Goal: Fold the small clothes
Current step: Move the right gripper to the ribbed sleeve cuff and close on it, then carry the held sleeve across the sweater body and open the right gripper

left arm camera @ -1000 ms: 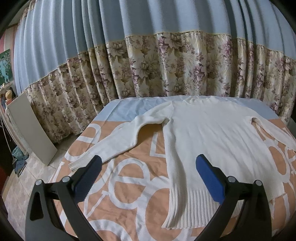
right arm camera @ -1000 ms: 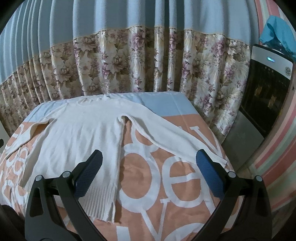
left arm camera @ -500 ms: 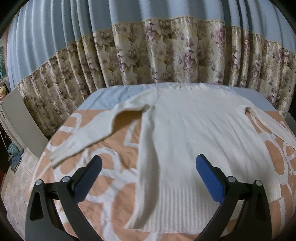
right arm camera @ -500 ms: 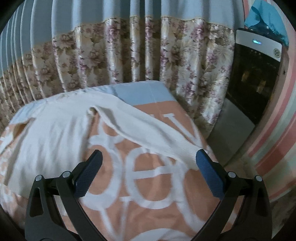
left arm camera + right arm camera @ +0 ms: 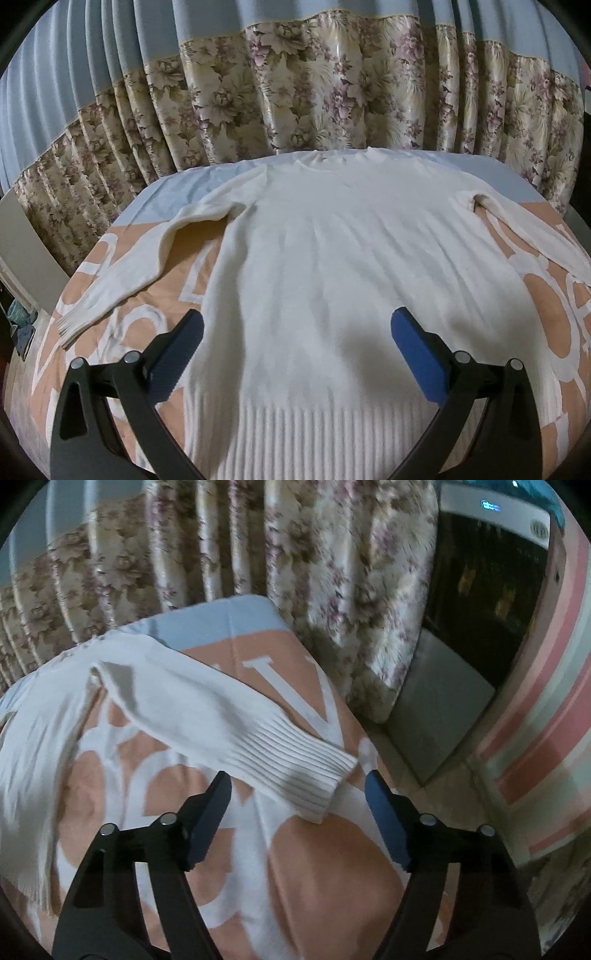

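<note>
Dim indoor light, soft shadow on the sweater [image 5: 314, 258], sheen on the curtain [image 5: 332, 92], motion blur in right view, fisheye-bent dark corners.

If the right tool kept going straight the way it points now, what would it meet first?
Most likely the ribbed cuff of the white sweater's sleeve, lying just ahead between the open right tool fingers on the orange bedcover. Depth is unclear; nothing else is in between.

The left tool [image 5: 297, 334] is held wide open above the sweater [image 5: 332, 258]; the right tool [image 5: 297, 799] is spread around its cuff.
</note>
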The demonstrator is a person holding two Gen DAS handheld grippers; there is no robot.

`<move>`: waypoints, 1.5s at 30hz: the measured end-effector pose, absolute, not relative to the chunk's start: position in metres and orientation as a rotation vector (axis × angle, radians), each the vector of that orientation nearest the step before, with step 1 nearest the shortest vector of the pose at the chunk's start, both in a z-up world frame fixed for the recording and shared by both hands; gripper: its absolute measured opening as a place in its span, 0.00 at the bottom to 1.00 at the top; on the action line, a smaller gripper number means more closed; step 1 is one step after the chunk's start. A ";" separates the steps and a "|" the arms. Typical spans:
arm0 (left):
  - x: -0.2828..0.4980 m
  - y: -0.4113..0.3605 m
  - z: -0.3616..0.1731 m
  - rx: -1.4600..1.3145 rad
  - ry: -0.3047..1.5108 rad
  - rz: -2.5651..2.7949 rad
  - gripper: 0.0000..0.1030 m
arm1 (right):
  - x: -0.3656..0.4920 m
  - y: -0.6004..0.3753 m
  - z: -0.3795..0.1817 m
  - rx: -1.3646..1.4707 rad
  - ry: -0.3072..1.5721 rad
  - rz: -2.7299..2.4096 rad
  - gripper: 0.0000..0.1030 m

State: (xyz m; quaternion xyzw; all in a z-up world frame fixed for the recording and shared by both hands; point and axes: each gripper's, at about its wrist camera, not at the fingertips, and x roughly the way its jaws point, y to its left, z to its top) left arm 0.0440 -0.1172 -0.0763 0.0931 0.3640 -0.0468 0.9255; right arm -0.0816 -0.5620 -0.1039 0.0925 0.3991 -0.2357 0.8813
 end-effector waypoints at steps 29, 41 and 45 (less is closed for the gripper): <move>0.092 -0.121 -0.068 0.221 0.708 -0.111 0.99 | -0.034 -0.546 -0.077 0.268 0.808 -0.411 0.18; 0.142 -0.087 -0.060 0.218 0.701 -0.037 0.99 | 0.015 -0.493 -0.047 0.222 0.770 -0.295 0.18; 0.152 -0.071 -0.055 0.200 0.695 -0.018 0.99 | 0.038 -0.471 -0.042 0.211 0.768 -0.251 0.18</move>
